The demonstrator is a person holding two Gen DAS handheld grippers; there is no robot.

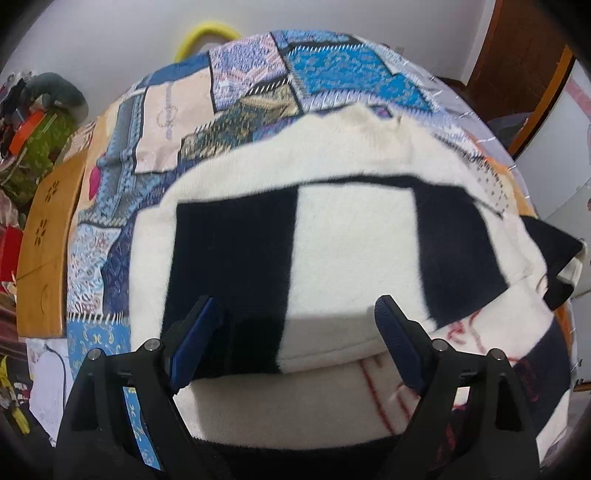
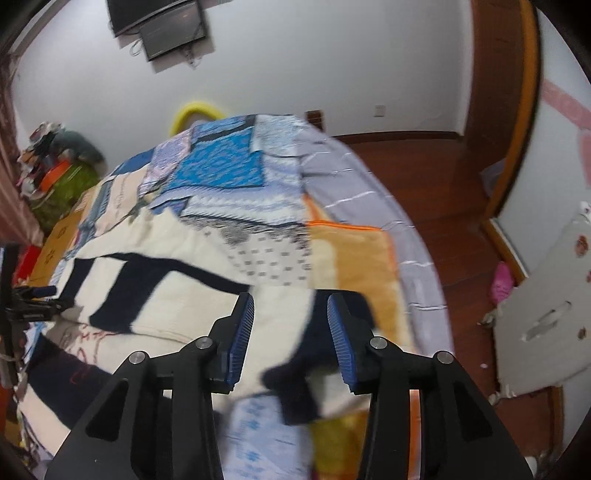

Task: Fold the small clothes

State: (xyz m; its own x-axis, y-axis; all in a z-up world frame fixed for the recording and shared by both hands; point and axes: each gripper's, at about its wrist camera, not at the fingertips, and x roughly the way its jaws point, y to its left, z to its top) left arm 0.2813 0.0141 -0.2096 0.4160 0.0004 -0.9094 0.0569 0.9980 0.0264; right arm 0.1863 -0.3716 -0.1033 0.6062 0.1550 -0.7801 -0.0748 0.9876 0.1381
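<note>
Underneath, a patchwork bedspread (image 1: 236, 74) – white walls (image 2: 332, 55), wooden floor (image 2: 436, 192) – both grippers released.

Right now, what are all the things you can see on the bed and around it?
Sweater: one, cream with black blocks and some red stitching, lying part-folded on the bed.
Bedspread: one, blue, beige and orange patchwork, spread over the bed under the sweater.
Yellow ring: one, yellow, poking up past the bed's far edge.
Wooden board: one, tan with small flower cut-outs, along the bed's left side.
Clutter pile: one heap, green, orange and grey, far left.
Screens: two, dark, on the white wall.
Floor: dark red-brown wood, right of the bed.
Left gripper: one, black with blue pads, open over the sweater's near fold.
Right gripper: one, same colours, open above the sweater's black sleeve end.
</note>
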